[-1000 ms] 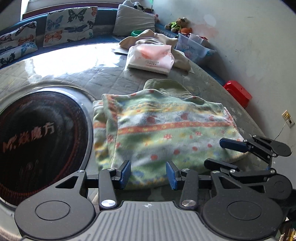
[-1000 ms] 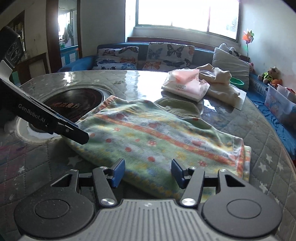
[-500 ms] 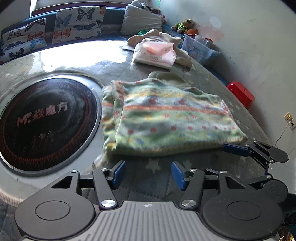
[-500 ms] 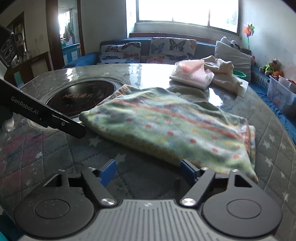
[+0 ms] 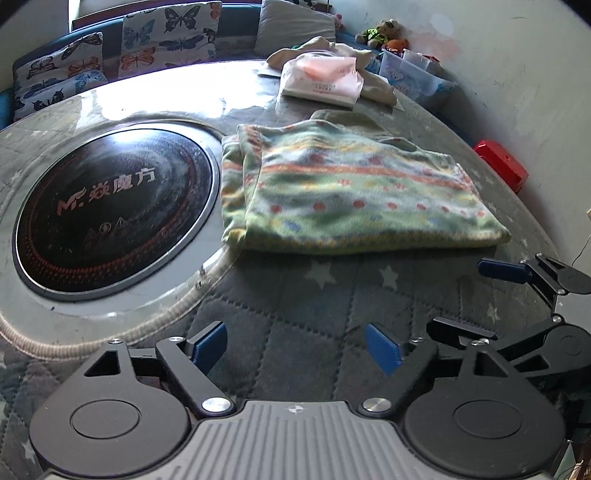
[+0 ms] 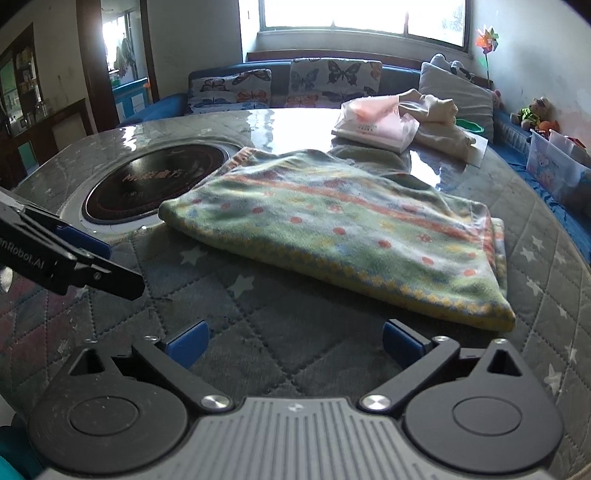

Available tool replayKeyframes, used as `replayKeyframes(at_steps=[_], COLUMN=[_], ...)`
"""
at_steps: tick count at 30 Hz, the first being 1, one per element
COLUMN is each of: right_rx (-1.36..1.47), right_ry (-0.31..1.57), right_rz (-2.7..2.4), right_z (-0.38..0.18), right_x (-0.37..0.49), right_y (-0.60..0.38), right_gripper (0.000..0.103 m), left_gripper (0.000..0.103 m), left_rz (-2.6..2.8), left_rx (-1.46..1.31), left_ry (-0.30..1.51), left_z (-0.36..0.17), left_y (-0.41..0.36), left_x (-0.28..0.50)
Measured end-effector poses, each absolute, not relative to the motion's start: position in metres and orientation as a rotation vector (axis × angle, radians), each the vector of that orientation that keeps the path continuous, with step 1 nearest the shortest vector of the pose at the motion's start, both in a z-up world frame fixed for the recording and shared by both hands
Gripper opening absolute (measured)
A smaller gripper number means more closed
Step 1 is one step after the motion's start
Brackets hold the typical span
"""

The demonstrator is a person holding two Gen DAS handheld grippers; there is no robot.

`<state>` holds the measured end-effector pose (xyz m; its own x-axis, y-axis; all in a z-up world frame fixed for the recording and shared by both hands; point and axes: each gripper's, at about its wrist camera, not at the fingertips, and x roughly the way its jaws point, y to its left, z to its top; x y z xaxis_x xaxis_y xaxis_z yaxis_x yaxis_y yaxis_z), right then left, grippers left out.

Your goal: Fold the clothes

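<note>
Both tongs, left (image 5: pixel 295 349) and right (image 6: pixel 293 341), are spreading wider with nothing between them, just short of the patterned garment (image 6: pixel 332 229). It lies folded flat on the bench (image 6: pixel 280 332) beside the round black hob (image 5: pixel 110 218); this fold looks done, perhaps one more remains.

Daylight pours in from the window (image 6: pixel 362 18) behind the sofa, so bright that its panes are blown out white. It throws a hard glare across the far edge of my table (image 6: pixel 295 122), washing out the glossy surface there; the same sheen shows in my left view. The near side sits dimmer and flat. The folded garment (image 5: pixel 354 199) looks soft, its pattern slightly smeared. Both fisheye views bend straight lines strongly and darken to black at the corners.
</note>
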<state>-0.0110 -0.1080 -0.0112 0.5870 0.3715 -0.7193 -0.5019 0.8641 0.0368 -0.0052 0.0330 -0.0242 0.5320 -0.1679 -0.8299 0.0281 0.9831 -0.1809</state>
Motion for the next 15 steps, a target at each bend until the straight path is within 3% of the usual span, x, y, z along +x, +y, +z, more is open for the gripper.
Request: replayKeyframes(at_steps=[15], right_rx=[-0.195], right_ry=[0.818], right_rz=[0.489], right_z=[-0.0197], right_x=[-0.0142], right_y=[-0.1053], right_gripper=[0.103], left_gripper=[0.103], left_rz=[-0.098], left_rx=[-0.131], left_ry=[1.011], left_z=[-0.0318], left_y=[0.0284], left_x=[-0.0155])
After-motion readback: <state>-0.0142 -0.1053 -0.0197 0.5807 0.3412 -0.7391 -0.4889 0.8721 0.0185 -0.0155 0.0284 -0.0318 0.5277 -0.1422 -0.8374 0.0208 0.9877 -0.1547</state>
